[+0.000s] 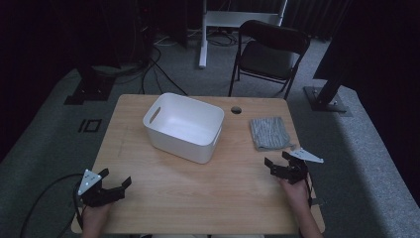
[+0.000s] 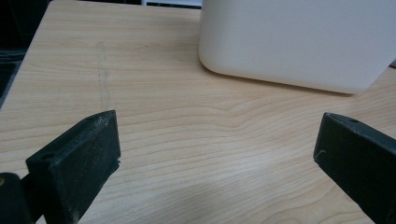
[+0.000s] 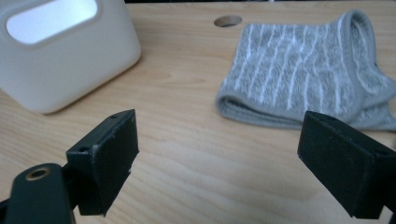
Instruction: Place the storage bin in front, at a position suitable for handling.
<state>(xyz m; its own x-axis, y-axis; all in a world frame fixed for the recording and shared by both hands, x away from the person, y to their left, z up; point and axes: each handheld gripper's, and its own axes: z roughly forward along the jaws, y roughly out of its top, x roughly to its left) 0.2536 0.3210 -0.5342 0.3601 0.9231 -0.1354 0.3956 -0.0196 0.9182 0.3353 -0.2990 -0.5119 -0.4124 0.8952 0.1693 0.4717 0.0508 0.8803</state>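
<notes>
The right gripper [image 1: 280,165], jaws spread wide and empty, sits just short of the folded grey towel [image 1: 269,133], which lies ahead of it, right of the white bin [image 1: 184,127], long axis running away from the person. The left gripper [image 1: 113,184], also wide open, hangs well apart on the bin's other side, so the right hand is nearer. Bare table [image 1: 198,188] separates towel and bin; the towel's right side nears the table edge.

white bin [image 2: 299,42] cropped at top edge
</notes>
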